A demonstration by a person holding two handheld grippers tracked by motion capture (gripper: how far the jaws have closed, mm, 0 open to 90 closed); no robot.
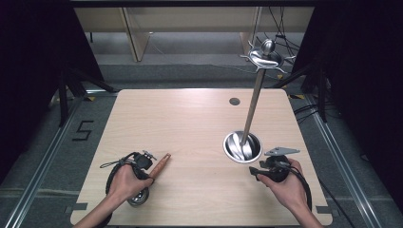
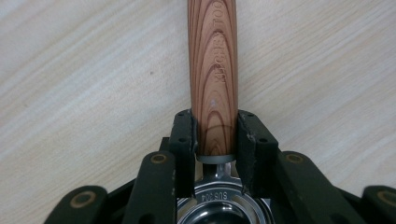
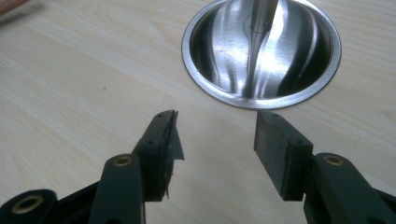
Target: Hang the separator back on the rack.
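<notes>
A kitchen utensil with a wooden handle (image 1: pixel 162 163) (image 2: pixel 212 60) lies at the table's front left. Its round steel head (image 1: pixel 139 197) (image 2: pixel 219 207) sits under the person's left hand. My left gripper (image 1: pixel 151 174) (image 2: pixel 215 135) is shut on the handle's lower end, one pad pressed against each side. A steel utensil stand has a dished round base (image 1: pixel 229 147) (image 3: pixel 327 70), a thin pole (image 1: pixel 252 107) and a hooked top (image 1: pixel 266 57). My right gripper (image 1: pixel 253 172) (image 3: pixel 217 135) rests just in front of the base, open, with bare table between its fingers.
The light wooden table (image 1: pixel 190 123) has a small dark round hole (image 1: pixel 234 101) near its far edge. Black curtains flank both sides, and cables lie on the floor behind the stand. The handle's far tip shows at the right gripper view's top left corner (image 3: pixel 11 7).
</notes>
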